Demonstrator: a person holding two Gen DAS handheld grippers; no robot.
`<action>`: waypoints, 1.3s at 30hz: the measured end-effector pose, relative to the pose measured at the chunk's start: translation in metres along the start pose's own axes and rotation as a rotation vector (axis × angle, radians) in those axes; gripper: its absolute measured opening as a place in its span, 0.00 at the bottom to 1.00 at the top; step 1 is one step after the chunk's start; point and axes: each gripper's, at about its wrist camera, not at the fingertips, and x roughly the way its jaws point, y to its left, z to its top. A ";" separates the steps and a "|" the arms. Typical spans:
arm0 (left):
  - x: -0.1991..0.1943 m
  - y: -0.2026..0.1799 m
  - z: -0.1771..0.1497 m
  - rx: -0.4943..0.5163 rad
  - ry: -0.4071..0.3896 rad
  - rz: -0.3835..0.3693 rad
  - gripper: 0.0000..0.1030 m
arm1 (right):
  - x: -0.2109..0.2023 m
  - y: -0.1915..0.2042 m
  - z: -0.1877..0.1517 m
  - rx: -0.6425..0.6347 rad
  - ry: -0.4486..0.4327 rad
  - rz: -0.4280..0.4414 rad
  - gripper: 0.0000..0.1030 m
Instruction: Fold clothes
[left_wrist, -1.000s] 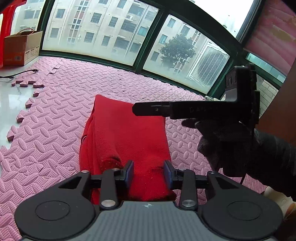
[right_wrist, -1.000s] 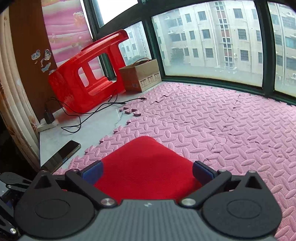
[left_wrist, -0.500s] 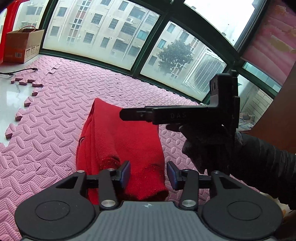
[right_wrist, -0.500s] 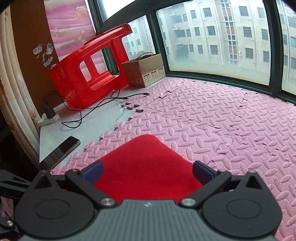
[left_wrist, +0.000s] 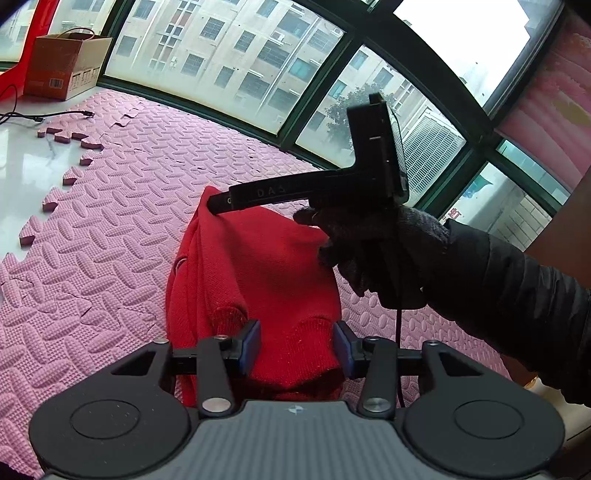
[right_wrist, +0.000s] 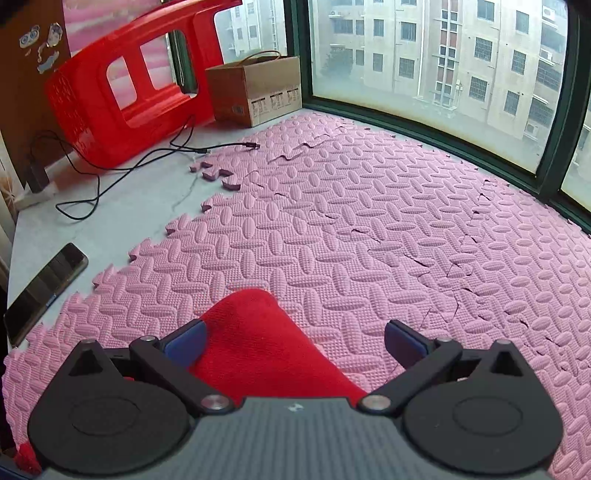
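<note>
A red knitted garment (left_wrist: 255, 273) lies folded in a long strip on the pink foam mat (left_wrist: 110, 229). My left gripper (left_wrist: 295, 347) is open, its blue pads straddling the garment's near ribbed hem. The right gripper, held by a black-gloved hand (left_wrist: 373, 251), reaches in from the right with its tip over the garment's far corner. In the right wrist view my right gripper (right_wrist: 293, 341) is wide open, with the garment's far corner (right_wrist: 255, 332) between the fingers and untouched by the right pad.
A red plastic stool (right_wrist: 122, 88) lies on its side by the window next to a cardboard box (right_wrist: 258, 88). Black cables (right_wrist: 122, 166) and a phone (right_wrist: 40, 291) lie on the bare white floor left of the mat. Loose mat pieces (right_wrist: 218, 173) lie at its edge.
My right gripper has moved left and farther along the garment to its far corner. My left gripper has lowered toward the near hem. Both stay open.
</note>
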 end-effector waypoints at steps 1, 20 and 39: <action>-0.001 0.001 0.000 -0.003 0.000 0.000 0.45 | 0.003 0.001 0.000 -0.008 0.008 0.000 1.00; -0.039 0.009 -0.025 0.006 0.046 0.099 0.70 | -0.018 -0.079 -0.024 0.238 0.084 0.369 1.00; -0.011 0.034 -0.029 -0.052 0.076 0.074 0.41 | -0.027 -0.099 -0.053 0.297 0.167 0.393 1.00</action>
